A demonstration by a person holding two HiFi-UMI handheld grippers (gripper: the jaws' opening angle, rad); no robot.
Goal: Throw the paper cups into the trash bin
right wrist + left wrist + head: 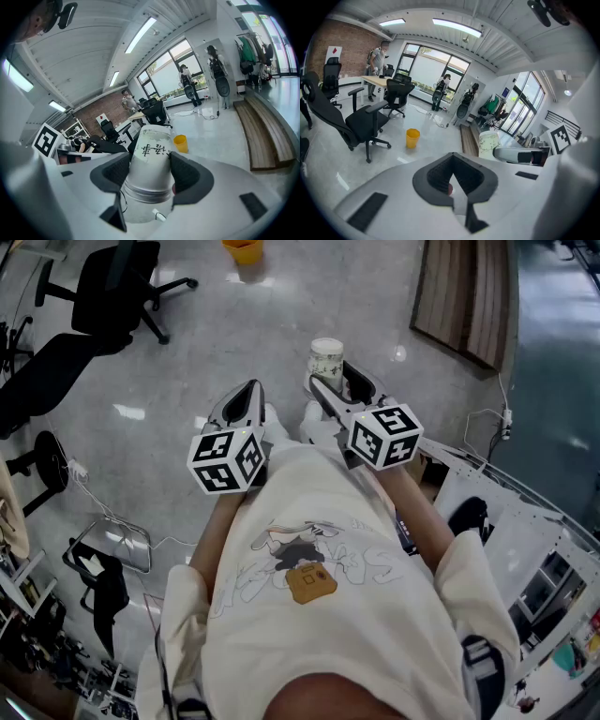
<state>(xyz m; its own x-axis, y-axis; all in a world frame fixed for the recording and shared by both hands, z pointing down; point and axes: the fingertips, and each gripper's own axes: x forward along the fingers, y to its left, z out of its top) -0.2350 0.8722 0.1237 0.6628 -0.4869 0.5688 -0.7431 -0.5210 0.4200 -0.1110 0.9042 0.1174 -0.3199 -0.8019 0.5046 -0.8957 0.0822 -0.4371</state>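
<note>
One black office chair [361, 124] stands ahead and left of my left gripper [453, 177]. The yellow trash bin [412, 138] sits on the floor well ahead of both tools. The left gripper's jaws are pressed together, with nothing between them. The right gripper [150, 161], just beside it, pinches a paper cup [152, 159] between its pads, rolled rim nearest the camera.

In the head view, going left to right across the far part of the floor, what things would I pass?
Black swivel office chair → yellow plastic trash bin → white paper cup → wooden slatted bench.
</note>
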